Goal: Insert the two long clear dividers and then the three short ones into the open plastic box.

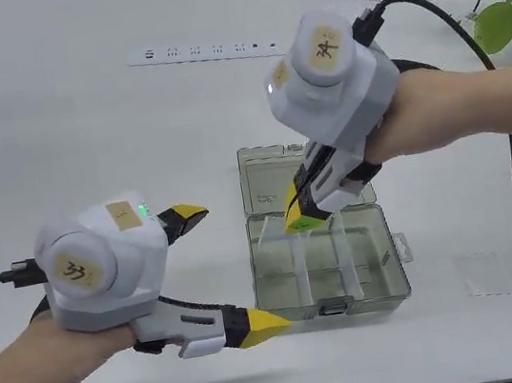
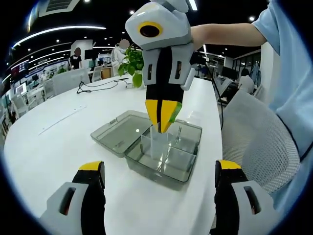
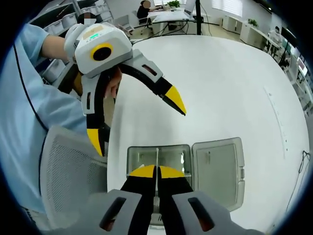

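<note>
Your right tongs [image 1: 298, 216] are clamped on a clear divider [image 3: 157, 155] held upright in the open box [image 1: 394, 246], where others already stand; your left tongs [image 1: 244, 265] hover apart beside it, and more clear pieces [image 1: 499, 271] lie on the desk [image 1: 87, 159].

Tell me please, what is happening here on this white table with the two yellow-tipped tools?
A person is fitting clear dividers into the open plastic box. The right gripper is shut on a clear divider and holds it upright over the inside of the box, where some dividers seem to stand already. The left gripper is open, holds nothing, and hovers to the left of the box. What look like more clear pieces lie on the table to the right.
</note>
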{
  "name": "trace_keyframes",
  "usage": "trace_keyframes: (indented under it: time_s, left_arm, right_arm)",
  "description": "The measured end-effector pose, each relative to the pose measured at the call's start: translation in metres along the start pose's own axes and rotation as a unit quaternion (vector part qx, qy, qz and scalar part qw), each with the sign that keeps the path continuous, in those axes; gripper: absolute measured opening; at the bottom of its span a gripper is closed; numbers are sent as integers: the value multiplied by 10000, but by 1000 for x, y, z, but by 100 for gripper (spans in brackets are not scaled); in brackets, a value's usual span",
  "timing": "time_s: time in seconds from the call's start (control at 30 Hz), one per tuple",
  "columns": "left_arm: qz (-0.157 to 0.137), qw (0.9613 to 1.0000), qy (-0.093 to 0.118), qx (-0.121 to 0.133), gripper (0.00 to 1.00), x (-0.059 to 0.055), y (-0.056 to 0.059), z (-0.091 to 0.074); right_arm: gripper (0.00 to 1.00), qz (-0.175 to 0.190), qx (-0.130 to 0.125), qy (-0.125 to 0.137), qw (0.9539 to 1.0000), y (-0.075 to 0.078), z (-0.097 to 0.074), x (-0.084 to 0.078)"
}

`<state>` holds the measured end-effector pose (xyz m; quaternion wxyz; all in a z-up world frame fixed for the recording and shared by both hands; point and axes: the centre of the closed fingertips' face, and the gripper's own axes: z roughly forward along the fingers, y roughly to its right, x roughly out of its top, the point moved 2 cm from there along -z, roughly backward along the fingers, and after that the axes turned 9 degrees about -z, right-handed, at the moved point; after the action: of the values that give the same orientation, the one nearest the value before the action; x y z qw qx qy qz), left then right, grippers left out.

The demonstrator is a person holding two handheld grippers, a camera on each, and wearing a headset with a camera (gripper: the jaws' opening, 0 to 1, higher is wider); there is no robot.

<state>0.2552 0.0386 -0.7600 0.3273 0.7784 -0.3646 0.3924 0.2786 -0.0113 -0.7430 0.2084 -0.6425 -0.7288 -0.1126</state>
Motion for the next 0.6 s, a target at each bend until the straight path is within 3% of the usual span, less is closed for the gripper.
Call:
trace_keyframes:
  time_s: [0.47, 0.6]
  left_arm:
    - [-93, 10000, -19, -32, 90, -1, 1, 0]
    - [-117, 9999, -17, -52, 89, -1, 2, 0]
  right_arm:
    - [2, -232, -93, -10, 9997, -4, 8, 6]
    - [2, -308, -105, -97, 9994, 1, 14, 1]
